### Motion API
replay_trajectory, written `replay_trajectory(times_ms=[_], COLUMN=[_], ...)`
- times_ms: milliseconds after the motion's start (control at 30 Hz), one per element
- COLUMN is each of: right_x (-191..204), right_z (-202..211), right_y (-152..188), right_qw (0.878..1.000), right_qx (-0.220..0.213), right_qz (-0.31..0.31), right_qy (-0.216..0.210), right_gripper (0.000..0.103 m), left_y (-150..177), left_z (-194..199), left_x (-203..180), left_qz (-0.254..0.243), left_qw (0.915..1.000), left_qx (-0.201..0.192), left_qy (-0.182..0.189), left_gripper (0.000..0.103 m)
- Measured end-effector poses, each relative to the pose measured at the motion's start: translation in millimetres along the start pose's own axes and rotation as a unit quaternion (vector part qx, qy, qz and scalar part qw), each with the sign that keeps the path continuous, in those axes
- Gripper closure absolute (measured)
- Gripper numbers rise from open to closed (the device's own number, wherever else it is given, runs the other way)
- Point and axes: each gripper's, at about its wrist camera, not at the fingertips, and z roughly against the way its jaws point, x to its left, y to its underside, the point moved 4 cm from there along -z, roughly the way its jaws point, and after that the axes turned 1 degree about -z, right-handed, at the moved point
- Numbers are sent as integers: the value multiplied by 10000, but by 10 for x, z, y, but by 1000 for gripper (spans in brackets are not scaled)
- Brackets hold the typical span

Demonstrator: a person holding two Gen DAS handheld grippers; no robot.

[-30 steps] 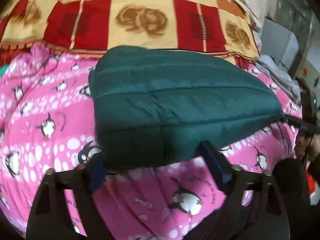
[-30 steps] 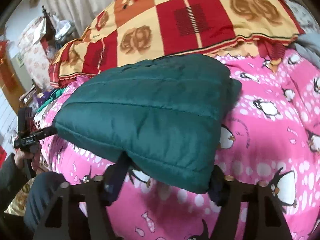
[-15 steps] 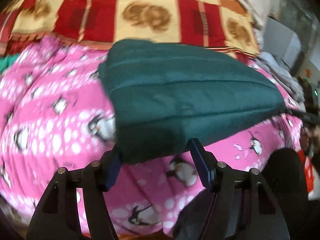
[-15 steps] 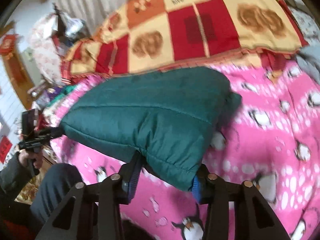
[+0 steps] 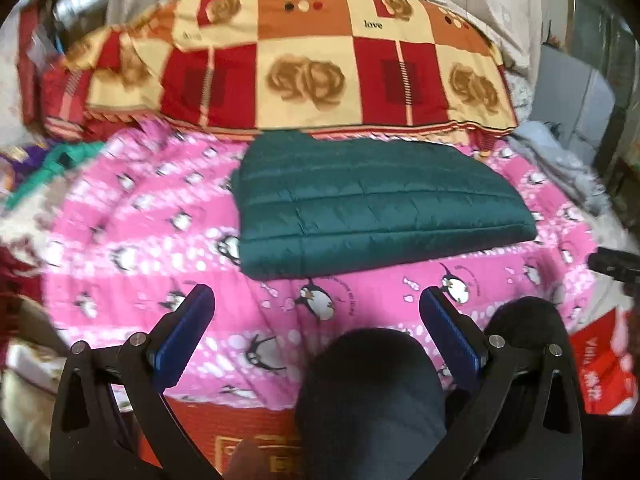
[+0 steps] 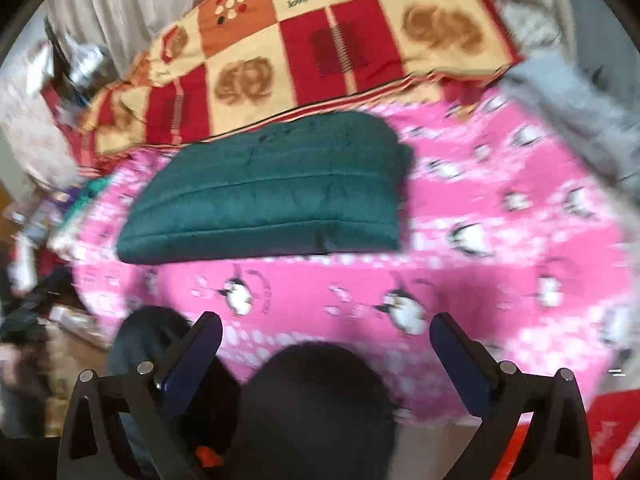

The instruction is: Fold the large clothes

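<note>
A dark green quilted jacket (image 5: 376, 204) lies folded into a flat rectangle on the pink penguin-print bedspread (image 5: 140, 240); the right wrist view shows the jacket (image 6: 272, 192) too. My left gripper (image 5: 316, 300) hangs back from its near edge, jaws opening wide, nothing between them. My right gripper (image 6: 326, 326) is likewise clear of the jacket, jaws opening wide and empty. The person's dark-clad knees (image 5: 372, 396) sit below both grippers.
A red, orange and cream patchwork quilt (image 5: 312, 68) lies behind the jacket. Grey cloth (image 5: 560, 160) is heaped at the bed's right side. Clutter (image 6: 36, 216) crowds the left of the bed. A red bag (image 5: 600, 364) sits on the floor at right.
Both grippers let go of the jacket's near edge, opened wide and drew back and up. The jacket now lies flat on the bedspread.
</note>
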Motion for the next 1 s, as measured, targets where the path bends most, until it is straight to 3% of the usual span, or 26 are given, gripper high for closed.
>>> replay_trajectory(times_ms=[100,233,400,567,1000], right_x=[145,285,271,300,467], right_z=[230,476,521,547,863], right_y=[54,108,170,254,157], right_qw=[9996,9990,9997,9996,9963], right_qx=[-124,-272,-96,-2,-600], right_qz=[76,250,177,248,603], right_qy=[-239,-250,-144,-123,148], right_gripper=[1,1,1,7,7], left_y=[-24,-75,-163,-173,-173], left_z=[221,423,579,652,664], left_x=[-145,-200,-436,-613,-702], left_qz=[63,716,384,238,144], left_qw=[9997,9952,9988,9994,9995], left_qx=[-195,-282,-251,-224,-224], left_qy=[-139,608,143,146,172], left_gripper=[0,0,0,0,0])
